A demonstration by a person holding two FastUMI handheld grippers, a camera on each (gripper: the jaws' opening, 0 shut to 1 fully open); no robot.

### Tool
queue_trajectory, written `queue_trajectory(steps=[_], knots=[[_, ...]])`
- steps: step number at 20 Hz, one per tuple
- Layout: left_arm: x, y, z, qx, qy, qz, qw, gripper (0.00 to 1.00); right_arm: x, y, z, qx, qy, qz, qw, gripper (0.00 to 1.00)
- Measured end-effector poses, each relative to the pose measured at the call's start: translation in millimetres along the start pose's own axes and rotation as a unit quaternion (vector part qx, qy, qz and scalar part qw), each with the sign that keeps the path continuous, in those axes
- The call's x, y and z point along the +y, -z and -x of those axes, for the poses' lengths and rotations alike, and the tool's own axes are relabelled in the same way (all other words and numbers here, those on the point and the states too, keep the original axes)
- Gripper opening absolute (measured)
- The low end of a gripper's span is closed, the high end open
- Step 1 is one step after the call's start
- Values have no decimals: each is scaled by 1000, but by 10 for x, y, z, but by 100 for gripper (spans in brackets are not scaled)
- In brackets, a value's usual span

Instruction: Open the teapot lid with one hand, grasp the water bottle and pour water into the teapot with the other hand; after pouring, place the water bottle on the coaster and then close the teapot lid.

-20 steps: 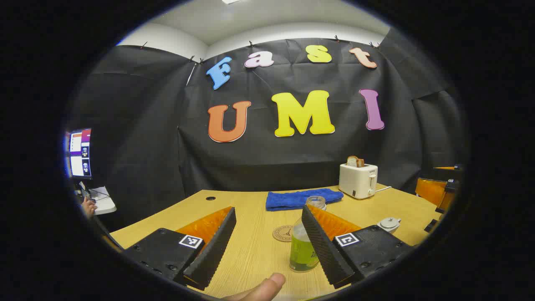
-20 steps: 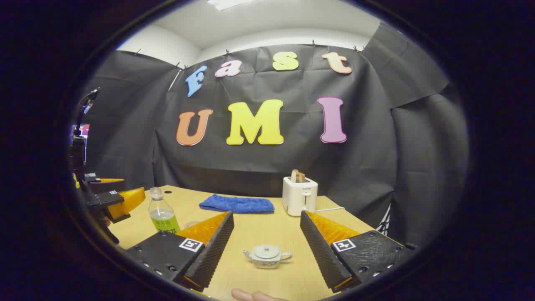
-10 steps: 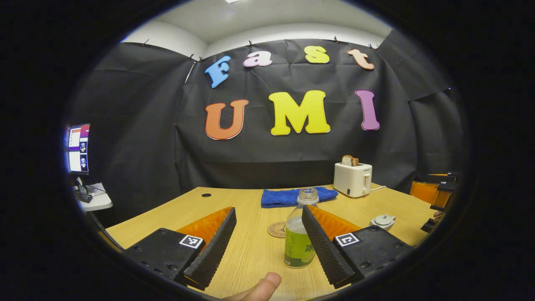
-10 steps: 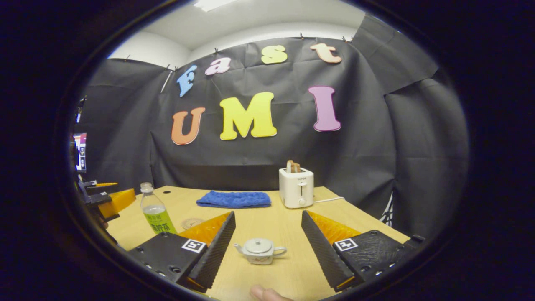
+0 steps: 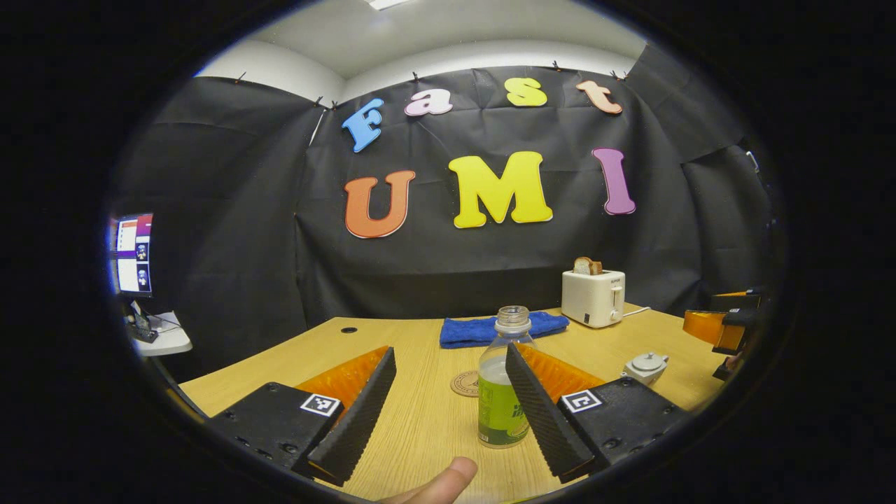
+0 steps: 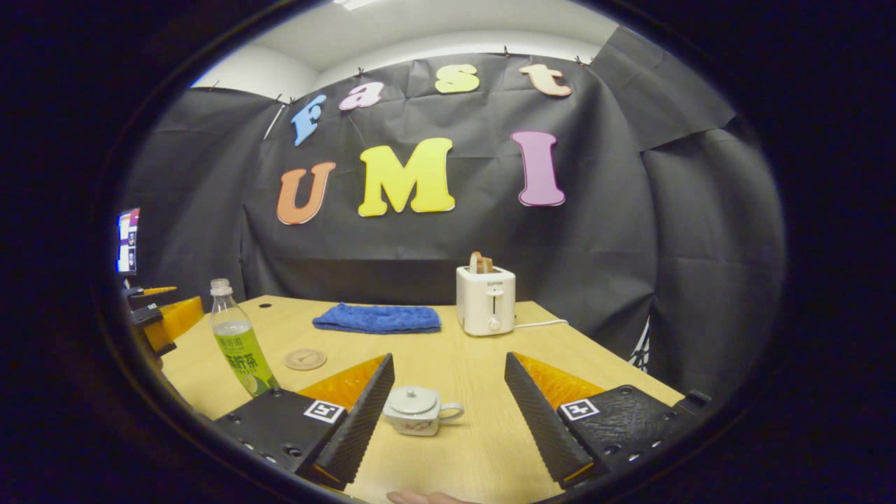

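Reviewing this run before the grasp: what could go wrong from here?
1. The water bottle stands uncapped and upright, off to one side of the open left gripper jaws' gap; a finger could knock it over and spill.
2. The teapot is small and light-looking; the open right gripper might drag the whole pot rather than lift the lid.
3. The coaster is small, so the bottle could land off it.

Wooden table (image 6: pixel 476 448) with a small white lidded teapot (image 6: pixel 418 411) low centre between the right gripper's (image 6: pixel 448 413) spread fingers, water bottle (image 6: pixel 238 344) left, coaster (image 6: pixel 305 359), blue towel (image 6: pixel 378 318) and toaster (image 6: pixel 486 299) behind.
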State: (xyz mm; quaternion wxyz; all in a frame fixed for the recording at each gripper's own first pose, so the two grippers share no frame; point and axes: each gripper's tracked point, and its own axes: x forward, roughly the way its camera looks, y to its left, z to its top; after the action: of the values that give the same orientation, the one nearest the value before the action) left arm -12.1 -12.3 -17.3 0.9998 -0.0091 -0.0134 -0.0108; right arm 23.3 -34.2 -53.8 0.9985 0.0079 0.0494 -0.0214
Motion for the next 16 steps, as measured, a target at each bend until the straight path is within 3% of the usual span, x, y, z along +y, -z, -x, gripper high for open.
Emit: queue_trajectory(steps=[3,8,11,14,16], knots=[[-90,101,-14,9,13,-7,1000,99,99,83,-108,4,-8,28,1000,96],[-88,68,-11,-7,11,-10,1000,98,250,200,-363,15,-17,23,999,95],[-38,71,-26,-13,6,-20,1000,99,284,332,-504,32,-10,49,998,96],[-49,111,-35,-15,7,-23,1000,98,377,406,-542,40,-27,49,998,96],[-54,127,-50,-13,8,-21,1000,98,323,477,-597,51,-23,32,998,86]])
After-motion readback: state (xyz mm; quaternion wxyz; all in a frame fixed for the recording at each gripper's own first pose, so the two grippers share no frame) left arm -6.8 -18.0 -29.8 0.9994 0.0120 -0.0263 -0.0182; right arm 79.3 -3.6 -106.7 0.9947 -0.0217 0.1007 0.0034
